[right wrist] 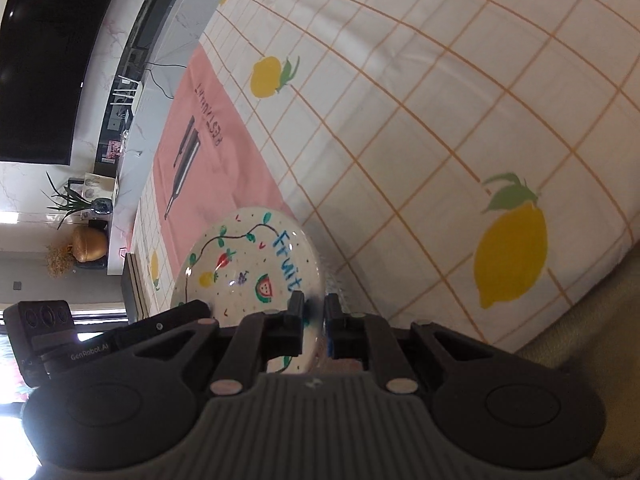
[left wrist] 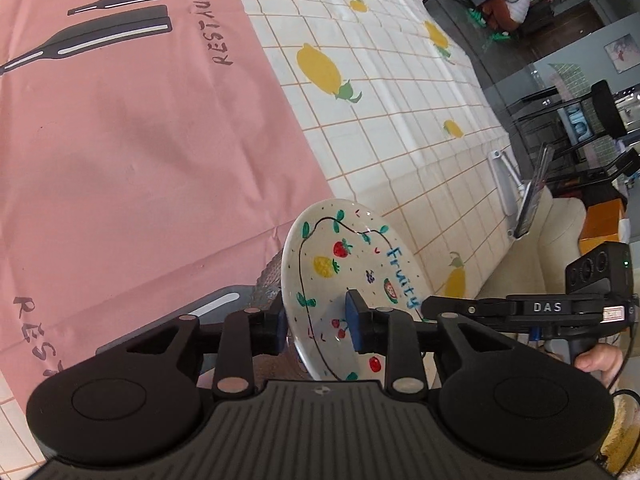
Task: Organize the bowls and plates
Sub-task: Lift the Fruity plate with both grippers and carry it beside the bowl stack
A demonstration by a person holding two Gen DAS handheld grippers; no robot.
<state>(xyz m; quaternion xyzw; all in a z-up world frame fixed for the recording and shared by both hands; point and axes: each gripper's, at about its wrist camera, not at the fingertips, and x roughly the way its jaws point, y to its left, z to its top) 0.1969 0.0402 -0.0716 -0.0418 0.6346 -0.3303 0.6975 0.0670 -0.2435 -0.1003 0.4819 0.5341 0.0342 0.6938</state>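
Plate first: the white glazed ceramic plate painted with fruit and the word "Fruity" (left wrist: 348, 280) is up off the table and tilted, basically standing on edge over the near corner of the pink "RESTAURANT" placemat (left wrist: 140, 140), which lies on the lemon-print checked tablecloth (left wrist: 400, 152).

The right gripper (right wrist: 312, 312) is pinched tight on the plate's rim, one finger on the painted face and the other behind it, so I'd say that hand is carrying the whole weight. The left gripper (left wrist: 316, 324) is straddling the opposite side of the rim with its jaws parted. The blue pad (left wrist: 354, 320) sits in front of the painted face and the other finger is tucked behind the plate's back edge; neither looks pressed on, though the back one is hard to see.

There's also something clear and ribbed, maybe a glass dish (left wrist: 268, 280), peeking out behind the plate, too hidden to call.

My guess is the next move hangs on that right-hand rim grip: the plate's face is angled toward the left, so laying it flat means tipping it that way.
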